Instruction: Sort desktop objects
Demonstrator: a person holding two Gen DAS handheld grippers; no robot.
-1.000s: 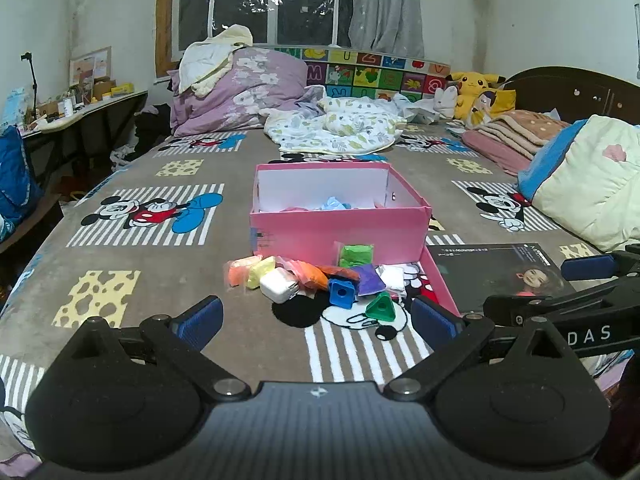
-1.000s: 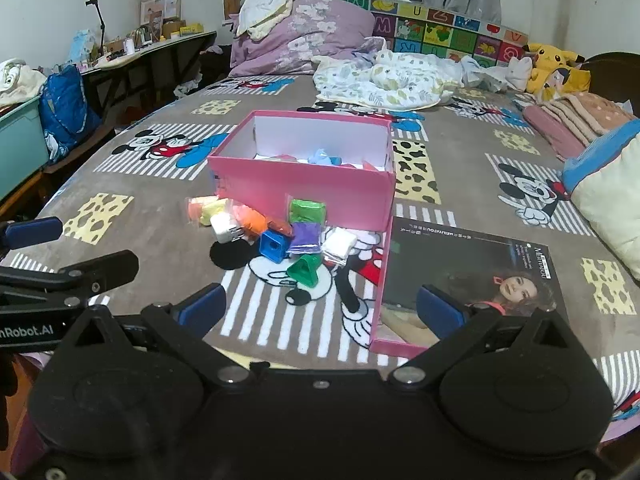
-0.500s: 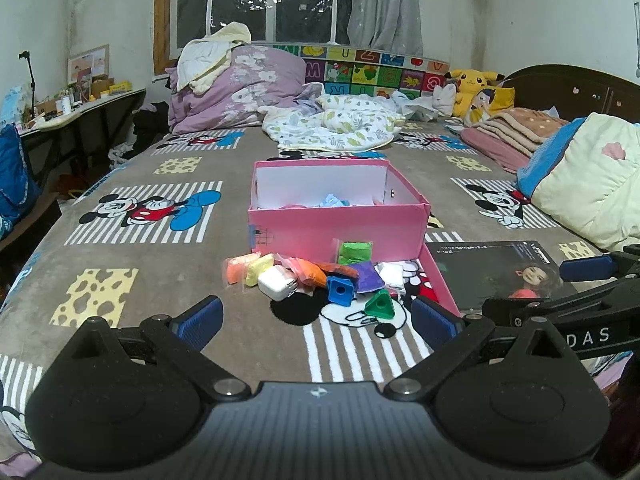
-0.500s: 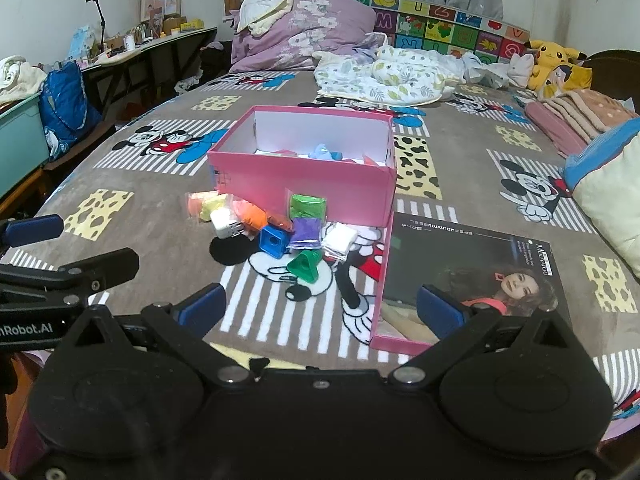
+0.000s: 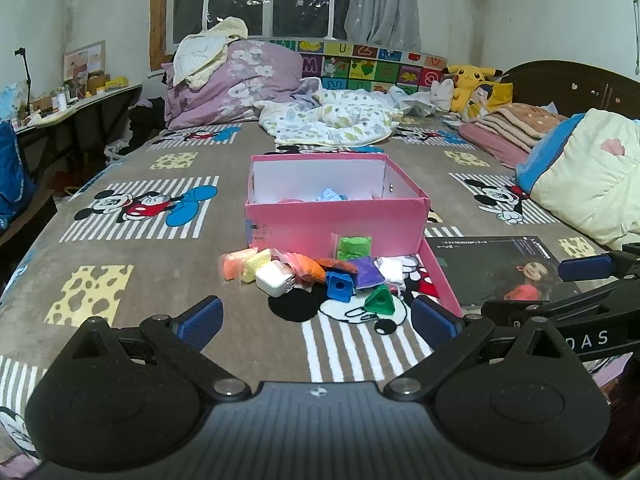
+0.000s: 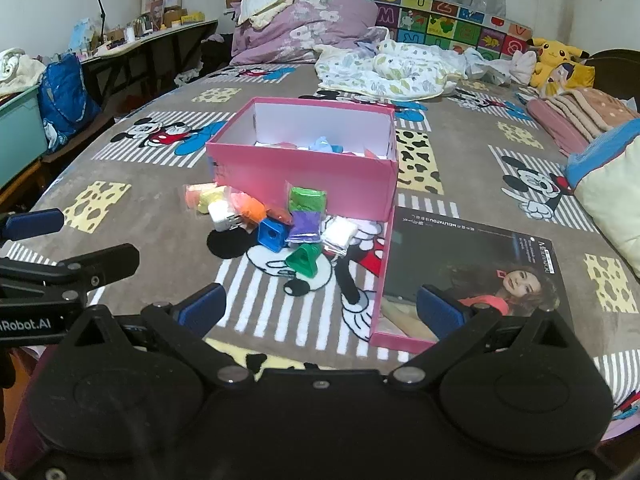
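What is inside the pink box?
Inside the pink box you can see something light blue and crumpled and some pink bits against the white inside walls. The front wall hides the bottom, so whatever lies lower down can't be seen.

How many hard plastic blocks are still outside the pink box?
2. A blue square block lies amid the clay packets before the pink box; a green triangular block lies nearer the grippers, right of the blue one. Packets may hide others.
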